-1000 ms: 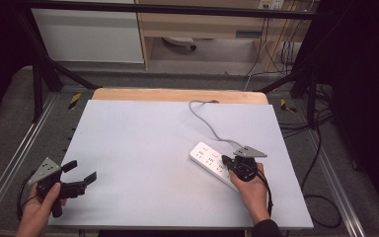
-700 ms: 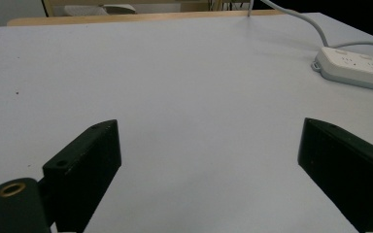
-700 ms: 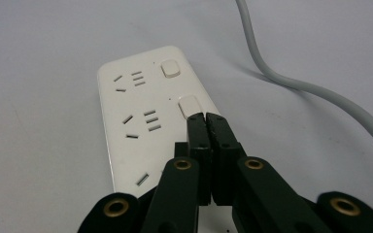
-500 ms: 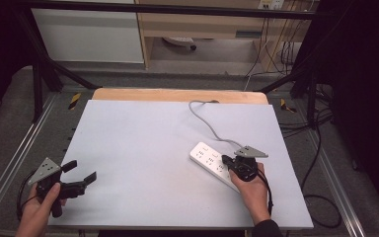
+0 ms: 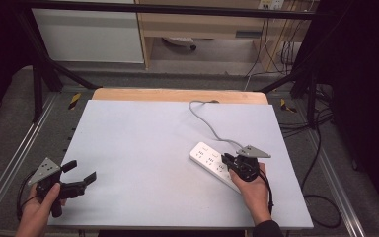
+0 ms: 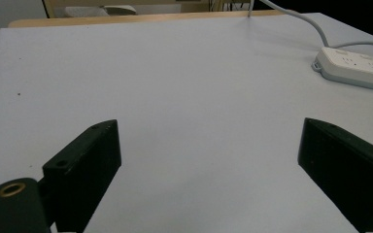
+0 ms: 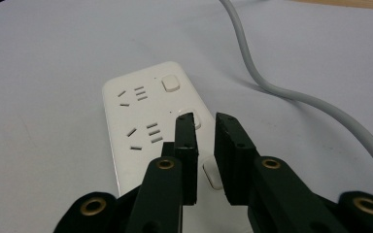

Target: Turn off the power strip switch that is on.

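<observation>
A white power strip (image 5: 208,156) lies on the right half of the table, its grey cord (image 5: 202,116) curling to the far edge. My right gripper (image 5: 228,161) sits over the strip's near half, shut with only a thin slit between the jaws and nothing in it. In the right gripper view its tips (image 7: 205,119) hover over the row of switch buttons, beside the second button and past the third button (image 7: 212,175); the first button (image 7: 171,83) is uncovered. My left gripper (image 5: 82,171) rests open at the near left corner, jaws wide (image 6: 209,141) over bare table, the strip (image 6: 357,68) far off.
The grey table top (image 5: 143,143) has a wooden strip (image 5: 177,95) along its far edge. Metal rails (image 5: 19,158) run along both sides. Black frame legs, loose cables (image 5: 321,148) and a cabinet stand beyond the table.
</observation>
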